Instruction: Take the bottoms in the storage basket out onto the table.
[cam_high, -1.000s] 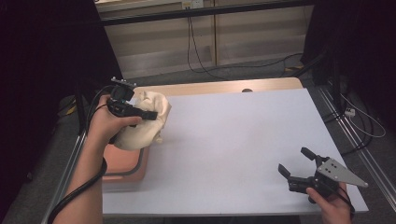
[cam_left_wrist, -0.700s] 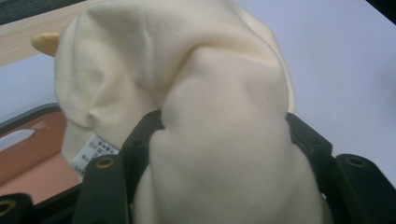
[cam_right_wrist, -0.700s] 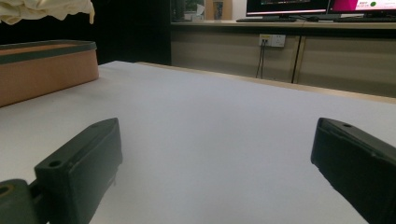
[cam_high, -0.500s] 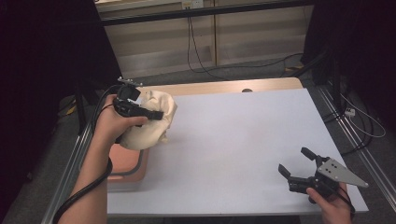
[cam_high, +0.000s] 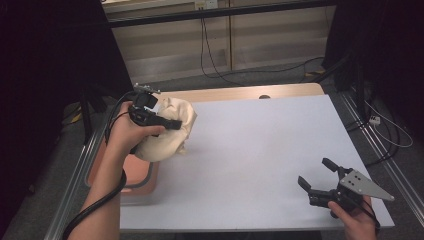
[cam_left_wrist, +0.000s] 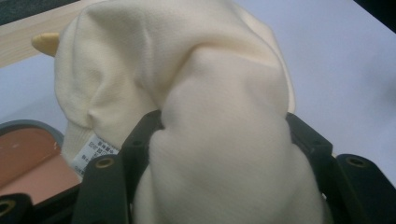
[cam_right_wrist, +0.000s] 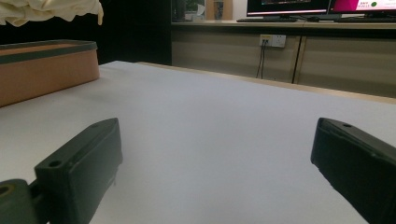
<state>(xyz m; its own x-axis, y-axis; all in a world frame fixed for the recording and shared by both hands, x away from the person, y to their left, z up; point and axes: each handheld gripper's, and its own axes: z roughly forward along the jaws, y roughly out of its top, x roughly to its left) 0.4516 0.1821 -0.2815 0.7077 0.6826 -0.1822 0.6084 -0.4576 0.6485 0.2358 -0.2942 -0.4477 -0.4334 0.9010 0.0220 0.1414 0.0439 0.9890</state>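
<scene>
At the far left of the high view, a person's left forearm rises from the bottom edge, a black cable looped around the wrist. The left hand (cam_high: 131, 134) grips the left gripper (cam_high: 167, 123) with the tool pointing toward the right, held up above the table's left edge. Its jaws are partly closed and clamped on a bundle of cream cloth (cam_high: 167, 131). In the left gripper view the cloth (cam_left_wrist: 219, 121) bulges up between the two black jaws, pressing against both inner faces, with a small white care label hanging at the left side. The cloth hangs bunched below and around the gripper, lifted above an orange-brown tray (cam_high: 141, 178) with a grey rim that sits at the table's left edge, and partly over the white table surface (cam_high: 260, 150). Whether the lowest fold touches the table cannot be told.

The middle of the table is bare white.

At the lower right, the right hand (cam_high: 355, 222) comes in from the bottom edge, holding the right gripper (cam_high: 317, 174) low, close above the table near its front right corner, pointing left and away from the person. Its jaws stand wide apart with nothing between them. The right gripper view looks level across the white surface, with the tray (cam_right_wrist: 46, 70) and a bit of the cloth (cam_right_wrist: 51, 10) at far upper left.
</scene>
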